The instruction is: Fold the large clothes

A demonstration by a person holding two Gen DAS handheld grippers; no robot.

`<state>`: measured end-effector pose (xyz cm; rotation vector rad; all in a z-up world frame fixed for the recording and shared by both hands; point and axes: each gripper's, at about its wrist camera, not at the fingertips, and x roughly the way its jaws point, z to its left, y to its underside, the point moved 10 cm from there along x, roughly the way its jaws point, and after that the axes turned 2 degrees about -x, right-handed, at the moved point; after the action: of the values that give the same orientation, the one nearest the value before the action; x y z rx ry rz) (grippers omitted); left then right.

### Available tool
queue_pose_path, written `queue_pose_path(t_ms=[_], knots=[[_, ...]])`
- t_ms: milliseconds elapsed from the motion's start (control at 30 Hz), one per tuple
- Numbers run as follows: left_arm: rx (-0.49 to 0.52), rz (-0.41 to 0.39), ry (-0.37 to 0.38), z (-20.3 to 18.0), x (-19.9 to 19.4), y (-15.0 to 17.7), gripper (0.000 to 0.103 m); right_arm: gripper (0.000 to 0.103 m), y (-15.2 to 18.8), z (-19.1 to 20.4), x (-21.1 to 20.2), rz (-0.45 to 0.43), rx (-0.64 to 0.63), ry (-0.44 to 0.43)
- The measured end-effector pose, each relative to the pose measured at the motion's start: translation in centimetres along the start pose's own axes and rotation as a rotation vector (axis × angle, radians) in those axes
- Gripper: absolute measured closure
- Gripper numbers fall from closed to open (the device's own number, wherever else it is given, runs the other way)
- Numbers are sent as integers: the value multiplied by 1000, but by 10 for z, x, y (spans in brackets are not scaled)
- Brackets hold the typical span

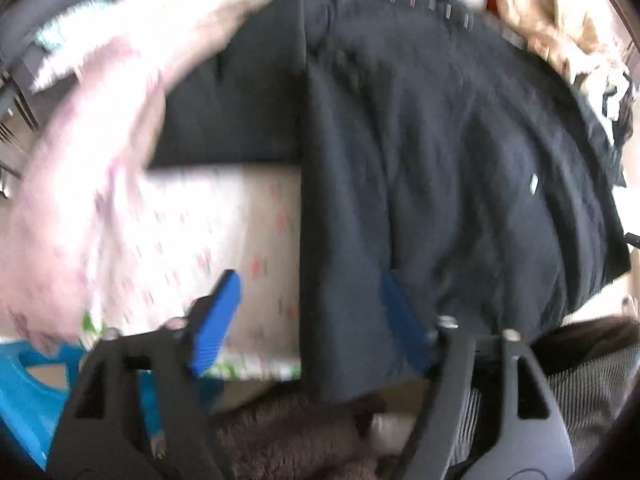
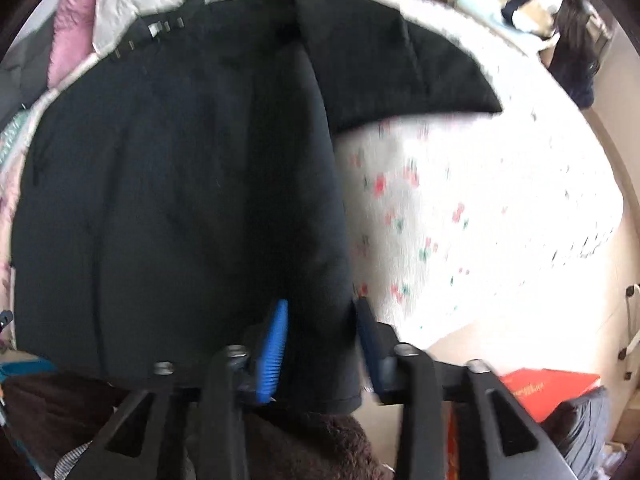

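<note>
Both wrist views are motion-blurred: the black coat (image 1: 460, 168) hides much of the floral bedsheet (image 2: 460, 208), its near hem drops behind the right gripper (image 2: 320, 332), the sheet's print smears to streaks, and the blue plastic item (image 1: 24, 392) is cropped at the left edge.

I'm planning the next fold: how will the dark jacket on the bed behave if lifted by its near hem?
The dark jacket will probably sag rather than hold shape: it lies limp, with soft ripples across the flowered sheet. It looks thick and padded, so likely bulky and weighty. Its folded-in sleeve may well flop open when raised.
</note>
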<state>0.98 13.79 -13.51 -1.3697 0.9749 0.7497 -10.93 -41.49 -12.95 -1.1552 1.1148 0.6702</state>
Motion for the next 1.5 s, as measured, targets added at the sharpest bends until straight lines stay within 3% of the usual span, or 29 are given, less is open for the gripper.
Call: queue_pose_path(t_ms=[33, 133, 233, 300, 333, 433, 467, 500, 567, 667, 733, 833, 900, 1000, 1133, 1300, 1467, 1500], knots=[[3, -31, 12, -8, -3, -11, 24, 22, -15, 8, -9, -73, -10, 11], [20, -85, 84, -41, 8, -42, 13, 18, -47, 45, -10, -175, -72, 17], [26, -98, 153, -73, 42, -65, 13, 18, -65, 85, 24, -199, -123, 6], [24, -94, 134, -84, 73, -74, 13, 18, -82, 112, 50, -185, -151, 5], [26, -97, 115, -83, 90, -75, 13, 18, -85, 107, 58, -176, -155, 7], [39, -65, 57, -66, 133, -67, 13, 18, -74, 91, 99, -118, -176, 37], [50, -69, 83, -62, 139, -60, 13, 17, -67, 82, 112, -95, -182, 56], [84, -105, 95, -65, 135, -57, 13, 15, -62, 76, 115, -112, -192, 35], [147, -52, 81, -65, 128, -43, 13, 15, -55, 68, 111, -145, -217, -27], [229, 35, 94, -64, 115, -22, 13, 15, -42, 53, 103, -133, -221, -17], [243, 32, 80, -52, 99, -18, 13, 15, -38, 38, 88, -113, -186, -19], [242, -57, 28, -30, 74, -32, 13, 15, -67, 80, 70, -124, -93, -59], [228, -110, -14, -11, 66, -47, 13, 15, -93, 79, 52, -182, -45, -120], [216, -118, -85, 18, 70, -62, 13, 15, -106, 117, 16, -297, -37, -221], [216, -86, -152, 54, 90, -67, 13, 15, -127, 160, 4, -380, -136, -234], [289, 5, -127, 68, 121, -50, 13, 15, -133, 193, 6, -378, -190, -228], [261, -28, -101, 66, 129, -66, 14, 15, -135, 213, 31, -314, -178, -238], [260, -38, -103, 64, 129, -70, 23, 15, -136, 216, 35, -305, -173, -243]])
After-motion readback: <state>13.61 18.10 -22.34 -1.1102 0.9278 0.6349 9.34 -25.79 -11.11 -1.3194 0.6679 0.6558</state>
